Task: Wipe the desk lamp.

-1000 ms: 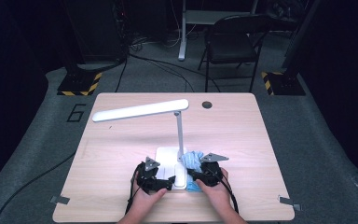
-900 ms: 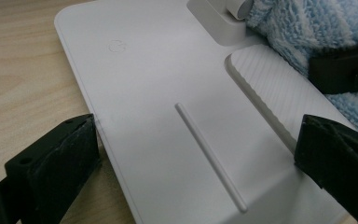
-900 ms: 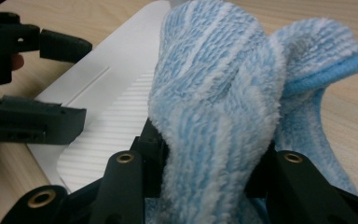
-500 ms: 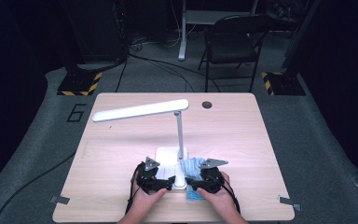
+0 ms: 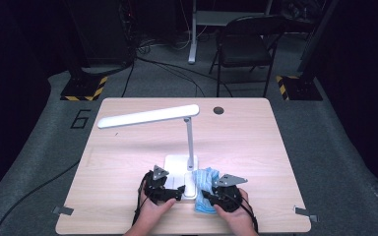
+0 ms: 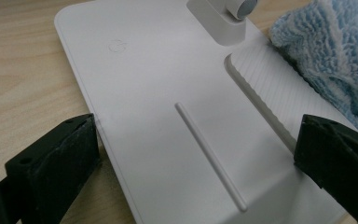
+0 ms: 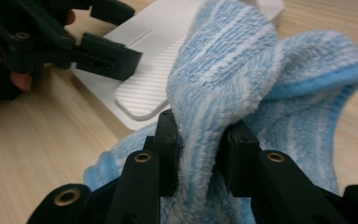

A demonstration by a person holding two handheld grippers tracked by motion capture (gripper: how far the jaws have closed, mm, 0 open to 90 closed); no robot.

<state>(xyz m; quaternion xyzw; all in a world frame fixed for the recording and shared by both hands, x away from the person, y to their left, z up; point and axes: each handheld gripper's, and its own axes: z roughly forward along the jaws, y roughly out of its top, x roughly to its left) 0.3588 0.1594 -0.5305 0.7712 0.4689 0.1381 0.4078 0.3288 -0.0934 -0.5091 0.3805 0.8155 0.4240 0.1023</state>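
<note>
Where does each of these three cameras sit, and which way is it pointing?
High view: above the table's near side, looking forward and down; both hands show.
Left gripper view: on the left gripper, looking along open jaws straddling the lamp base.
Right gripper view: on the right gripper, jaws pinching the blue cloth.
Both gripper views share base and cloth.

Since a second ago the right tongs (image 5: 207, 195) sit nearer the person and slightly lower in the high view, drawn back along the right side of the lamp base (image 5: 176, 169). The blue cloth (image 5: 205, 181) pinched in them comes along, now bunched beside the base's near right corner instead of higher up by the stem. The right hand (image 5: 236, 211) shows a little further down the bench (image 5: 118, 162).
</note>
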